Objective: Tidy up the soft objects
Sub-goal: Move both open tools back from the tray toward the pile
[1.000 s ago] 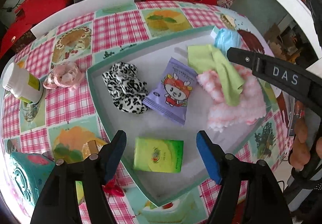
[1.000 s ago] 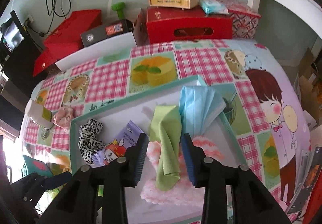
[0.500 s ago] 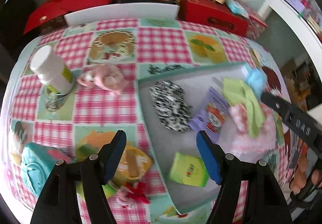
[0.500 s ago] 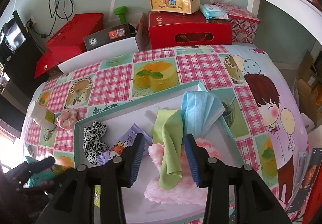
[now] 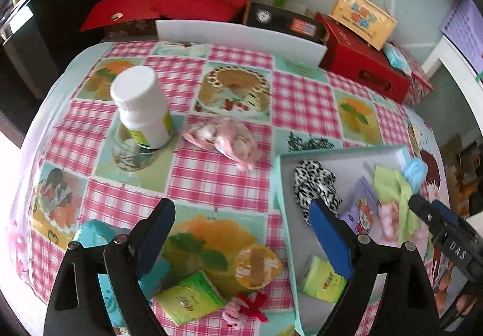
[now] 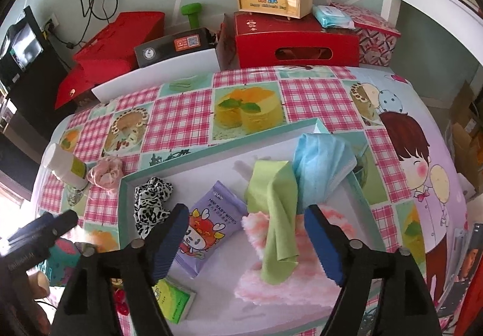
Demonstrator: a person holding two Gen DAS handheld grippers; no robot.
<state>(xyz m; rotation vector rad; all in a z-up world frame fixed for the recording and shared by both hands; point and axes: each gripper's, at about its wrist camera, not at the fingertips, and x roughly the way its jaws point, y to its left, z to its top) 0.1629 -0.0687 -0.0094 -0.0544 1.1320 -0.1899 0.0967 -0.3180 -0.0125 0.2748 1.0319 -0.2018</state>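
The green cloth (image 6: pixel 276 215) lies draped over a fluffy pink towel (image 6: pixel 289 272) in the white tray (image 6: pixel 217 160), directly between the spread fingers of the right tongs (image 6: pixel 246 240), whose jaws are opening; the pads stand clear of the cloth on both sides and grip nothing. Just beyond the cloth, a blue face mask (image 6: pixel 320 166) hangs over the tray's far right rim. To the left of these tongs lie a purple pack of baby wipes (image 6: pixel 211 224) and, further left, a leopard-print scrunchie (image 6: pixel 151 203); a green tissue pack (image 6: pixel 173 301) sits under the left finger, near the tray's front.

The left tongs (image 5: pixel 241 242) hover over the checked bench (image 5: pixel 211 185) just outside the tray's left edge, jaws opening wide and empty. Below them lie a second green packet (image 5: pixel 188 301), a round yellow snack (image 5: pixel 258 269) and a small red bow (image 5: pixel 250 304). Ahead of them, well apart, a pink scrunchie (image 5: pixel 225 138) rests on the bench beside a white bottle (image 5: pixel 142 106) standing upright. A teal item (image 5: pixel 90 236) sits behind the left finger; what it is cannot be told.
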